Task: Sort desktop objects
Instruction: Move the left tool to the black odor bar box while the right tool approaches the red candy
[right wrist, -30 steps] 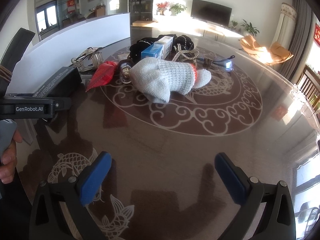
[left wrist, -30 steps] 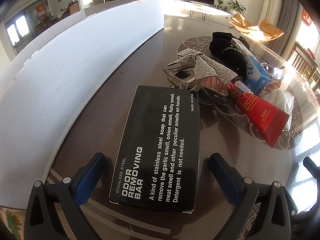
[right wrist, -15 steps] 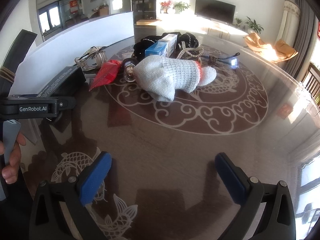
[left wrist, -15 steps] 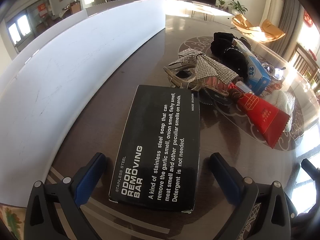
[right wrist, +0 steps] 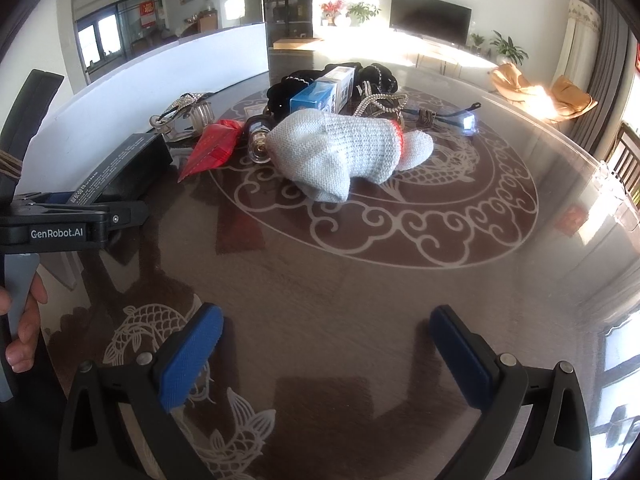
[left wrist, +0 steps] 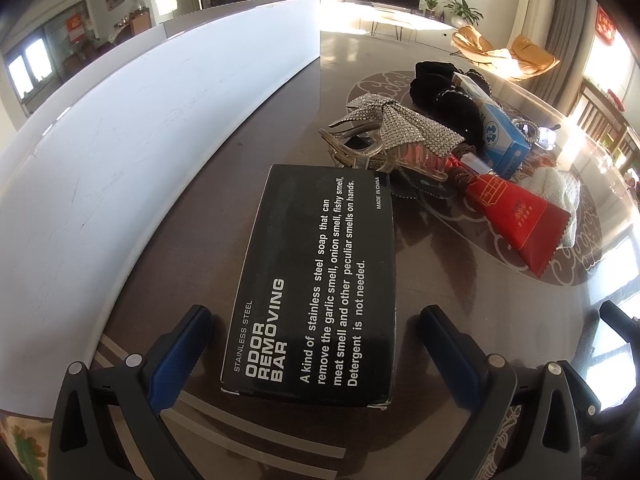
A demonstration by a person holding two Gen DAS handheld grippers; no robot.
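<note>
A black box printed "Odor Removing Bar" (left wrist: 316,280) lies flat on the dark table, its near end between the open jaws of my left gripper (left wrist: 316,332), not touching either pad. It also shows in the right wrist view (right wrist: 120,168). Beyond it lie a rhinestone bow hair clip (left wrist: 392,132), a red packet (left wrist: 520,220), a blue-and-white box (left wrist: 500,140) and black fabric (left wrist: 444,96). My right gripper (right wrist: 326,344) is open and empty over bare table, well short of a grey knitted glove (right wrist: 344,152).
A long white board (left wrist: 140,128) runs along the table's left side. A small flashlight (right wrist: 258,136), a beaded chain (right wrist: 380,100) and a lit keychain light (right wrist: 468,124) lie in the pile. The left gripper body (right wrist: 60,228) sits at the right view's left edge.
The right gripper has drifted slightly forward towards the glove. The left gripper and the black box have barely moved.
</note>
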